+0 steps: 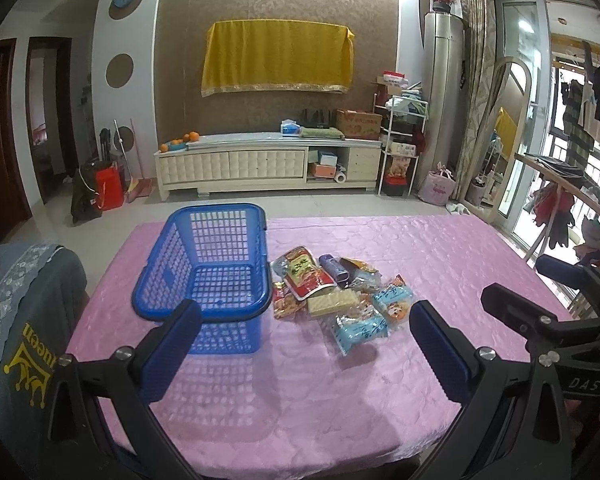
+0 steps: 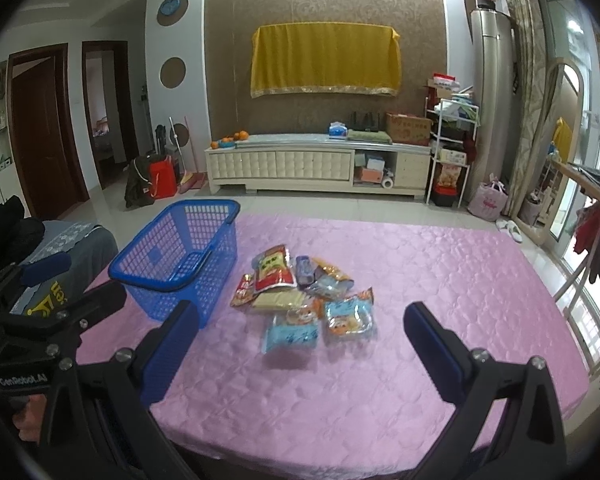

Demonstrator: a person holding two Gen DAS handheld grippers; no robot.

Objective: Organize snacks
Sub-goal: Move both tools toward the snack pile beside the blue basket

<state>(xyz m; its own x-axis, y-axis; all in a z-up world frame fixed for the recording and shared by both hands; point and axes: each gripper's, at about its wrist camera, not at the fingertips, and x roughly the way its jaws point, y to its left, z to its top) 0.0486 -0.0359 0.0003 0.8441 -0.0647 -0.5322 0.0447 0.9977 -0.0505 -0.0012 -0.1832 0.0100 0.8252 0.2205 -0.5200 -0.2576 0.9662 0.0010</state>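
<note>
Both tools hang above the near edge of the table [image 1: 440, 248], which is covered in a pink quilted cloth. Left tool [image 1: 306, 338]: jaws spread wide, blue pads, nothing between them. Right tool [image 2: 302, 340]: likewise spread wide and empty. In the left wrist view the right tool's black body shows at the right edge, lettered "DAS". In the right wrist view the left tool's body shows at the left edge, lettered "GenRobot.AI".

A blue plastic basket [image 1: 204, 264] of lattice sides stands on the far left part of the table, with no snacks inside it. Just right of it lies the pile of snacks [image 1: 336, 292], overlapping one another. Noted in the pile:
- a red pouch [image 1: 304, 272] with a yellow label, print too small to read;
- a pale wafer pack [image 1: 332, 303] in clear wrap;
- a light blue packet [image 1: 360, 328] nearest the tools, characters illegible;
- a purple-ended packet [image 1: 334, 268] toward the far side.

At the left, a grey cloth [image 1: 24, 340] carries yellow lettering, seen turned sideways, reading partly "ueen" beside a crown mark.
</note>
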